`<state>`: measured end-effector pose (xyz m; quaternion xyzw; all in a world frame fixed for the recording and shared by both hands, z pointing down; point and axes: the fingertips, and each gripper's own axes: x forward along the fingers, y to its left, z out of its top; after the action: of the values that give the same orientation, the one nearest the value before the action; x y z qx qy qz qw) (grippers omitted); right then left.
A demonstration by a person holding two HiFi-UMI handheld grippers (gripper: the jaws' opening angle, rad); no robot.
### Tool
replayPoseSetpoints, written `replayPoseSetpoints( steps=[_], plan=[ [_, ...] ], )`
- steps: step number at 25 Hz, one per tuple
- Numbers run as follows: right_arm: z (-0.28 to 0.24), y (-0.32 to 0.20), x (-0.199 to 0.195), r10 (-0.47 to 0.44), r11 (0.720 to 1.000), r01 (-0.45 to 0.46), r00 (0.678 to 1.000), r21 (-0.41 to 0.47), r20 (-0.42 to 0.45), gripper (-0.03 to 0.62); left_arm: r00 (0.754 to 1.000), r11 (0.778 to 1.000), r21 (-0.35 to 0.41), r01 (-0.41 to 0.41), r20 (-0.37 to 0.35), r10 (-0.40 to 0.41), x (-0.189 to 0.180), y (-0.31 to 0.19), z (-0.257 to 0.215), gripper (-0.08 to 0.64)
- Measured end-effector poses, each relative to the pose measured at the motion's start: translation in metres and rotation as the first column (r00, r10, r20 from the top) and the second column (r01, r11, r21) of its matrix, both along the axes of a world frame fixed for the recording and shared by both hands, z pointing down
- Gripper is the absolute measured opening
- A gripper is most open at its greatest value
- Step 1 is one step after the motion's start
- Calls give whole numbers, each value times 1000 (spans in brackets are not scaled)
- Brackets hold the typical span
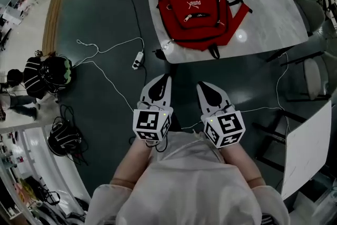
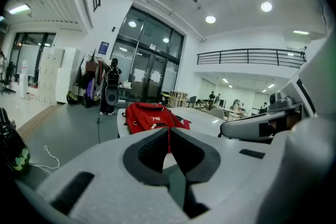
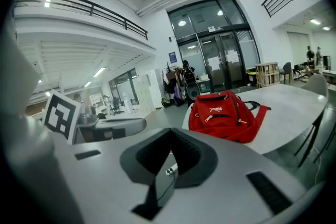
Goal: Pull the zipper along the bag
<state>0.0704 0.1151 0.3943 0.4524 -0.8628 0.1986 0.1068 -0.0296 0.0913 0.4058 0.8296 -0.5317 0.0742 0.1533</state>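
The left gripper (image 1: 164, 79) and right gripper (image 1: 202, 87), at lower centre, have their jaws together on nothing. The red backpack (image 1: 196, 8) lies on the table (image 1: 274, 13) at upper centre, well apart. I judge that pulling has not begun; the next move is to reach a zipper pull (image 1: 187, 18).

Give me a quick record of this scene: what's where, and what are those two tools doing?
Bag: red backpack, lying flat
Table: white top, holds the bag
Left gripper: jaws together, empty, far from bag
Right gripper: jaws together, empty, far from bag
Floor: power strip near table's edge
Zipper pull: not yet begun
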Motion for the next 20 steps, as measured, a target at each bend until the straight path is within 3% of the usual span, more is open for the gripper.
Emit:
replayPoseSetpoints(
  steps=[6, 10, 14, 20],
  plan=[
    [18, -90, -51, 54, 996, -57, 997, -63, -52, 28, 995, 992, -75, -97, -43, 94, -45, -94, 24, 22],
    [36, -138, -72, 108, 985, -119, 990, -127, -90, 28, 982, 973, -135, -190, -19, 189, -64, -144, 45, 21],
    [60, -166, -77, 147, 963, -171, 981, -207, -129, 28, 958, 946, -162, -281, 15, 287, -66, -175, 61, 21],
    [115, -186, -69, 127, 932, -192, 968, -308, -218, 28, 940, 915, -240, -323, 26, 339, -61, -190, 107, 21]
  ],
)
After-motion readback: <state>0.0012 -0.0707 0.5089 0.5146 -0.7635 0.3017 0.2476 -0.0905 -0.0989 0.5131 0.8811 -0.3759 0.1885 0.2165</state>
